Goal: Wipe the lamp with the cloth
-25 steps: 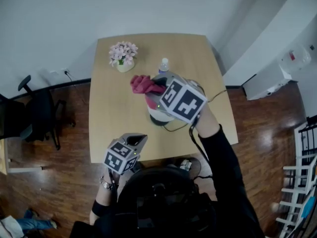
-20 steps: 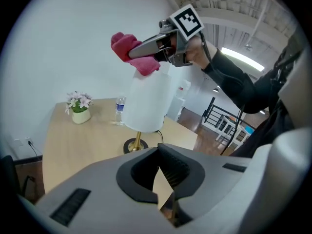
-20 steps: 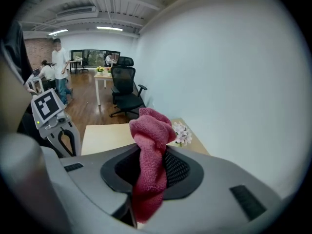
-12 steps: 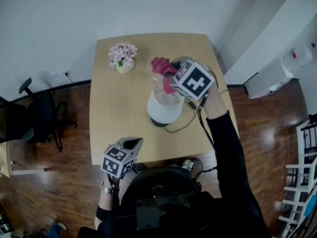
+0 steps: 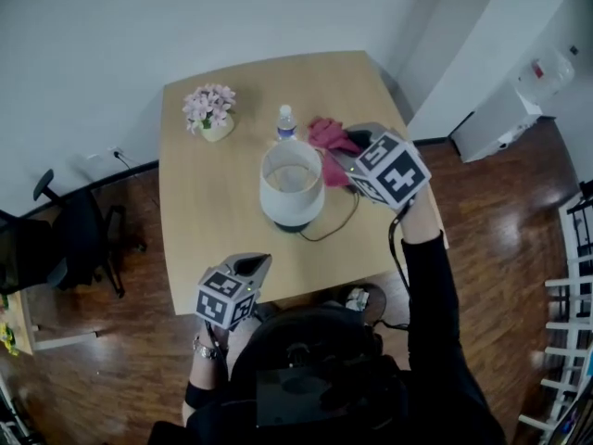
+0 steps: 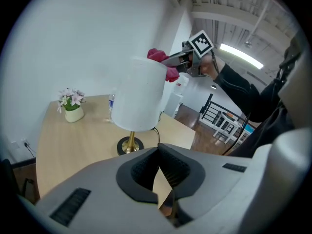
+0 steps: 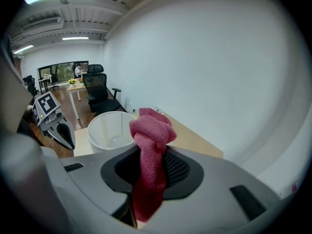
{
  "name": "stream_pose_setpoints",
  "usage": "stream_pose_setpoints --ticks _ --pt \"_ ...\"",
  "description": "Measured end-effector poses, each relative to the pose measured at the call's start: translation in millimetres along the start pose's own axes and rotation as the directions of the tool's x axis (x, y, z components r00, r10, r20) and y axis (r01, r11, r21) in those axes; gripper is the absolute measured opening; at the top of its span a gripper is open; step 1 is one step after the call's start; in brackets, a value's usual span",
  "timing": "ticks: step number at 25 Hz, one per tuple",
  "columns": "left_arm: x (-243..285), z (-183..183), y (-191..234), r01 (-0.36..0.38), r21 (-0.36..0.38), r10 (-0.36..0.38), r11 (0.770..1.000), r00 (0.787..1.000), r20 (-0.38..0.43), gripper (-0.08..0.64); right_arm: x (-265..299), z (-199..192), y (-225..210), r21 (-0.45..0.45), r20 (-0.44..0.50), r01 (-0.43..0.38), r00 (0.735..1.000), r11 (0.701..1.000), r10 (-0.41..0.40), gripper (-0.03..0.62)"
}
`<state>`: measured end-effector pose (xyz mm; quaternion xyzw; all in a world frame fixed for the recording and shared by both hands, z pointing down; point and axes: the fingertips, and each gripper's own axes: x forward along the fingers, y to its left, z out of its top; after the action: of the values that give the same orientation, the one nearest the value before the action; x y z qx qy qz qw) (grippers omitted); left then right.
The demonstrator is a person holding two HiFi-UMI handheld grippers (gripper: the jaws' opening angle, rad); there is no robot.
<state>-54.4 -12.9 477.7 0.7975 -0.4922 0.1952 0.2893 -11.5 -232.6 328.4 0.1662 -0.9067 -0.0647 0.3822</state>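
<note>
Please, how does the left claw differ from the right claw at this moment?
The right claw is closed on the crumpled pink cloth; the left claw is shut with nothing between its jaws. The right claw is held up beside the white cylindrical lamp shade; the left claw is at the near edge of the light wooden table, apart from the lamp. Each carries a cube with square markers.
</note>
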Motion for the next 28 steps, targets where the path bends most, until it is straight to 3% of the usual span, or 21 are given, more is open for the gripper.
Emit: stream_pose_setpoints --ticks 6,13,18,22,25,28 --pt "6 -3 -10 0.007 0.018 -0.007 1.0 1.0 -0.022 0.003 -9 -73 35 0.171 0.022 -0.051 0.999 0.984 0.048 0.104" --pt "11 -18 -16 -0.01 0.0 0.01 1.0 0.999 -0.04 0.003 14 -166 123 0.423 0.053 -0.179 0.984 0.888 0.173 0.104" --pt "17 -30 -21 -0.019 -0.006 0.018 1.0 0.997 -0.071 0.003 26 -198 160 0.488 0.052 -0.226 0.972 0.843 0.23 0.104" --pt "20 -34 -26 -0.036 -0.015 0.034 0.999 0.996 -0.086 0.003 46 -226 161 0.527 0.036 -0.21 0.974 0.823 0.225 0.105" --pt "20 -38 -26 -0.06 -0.024 0.057 0.998 0.993 -0.104 0.003 79 -239 158 0.521 0.052 -0.209 0.975 0.827 0.214 0.104" --pt "18 -42 -28 -0.096 -0.026 0.092 0.995 0.988 -0.127 0.003 117 -240 156 0.466 0.079 -0.23 0.973 0.854 0.218 0.106"
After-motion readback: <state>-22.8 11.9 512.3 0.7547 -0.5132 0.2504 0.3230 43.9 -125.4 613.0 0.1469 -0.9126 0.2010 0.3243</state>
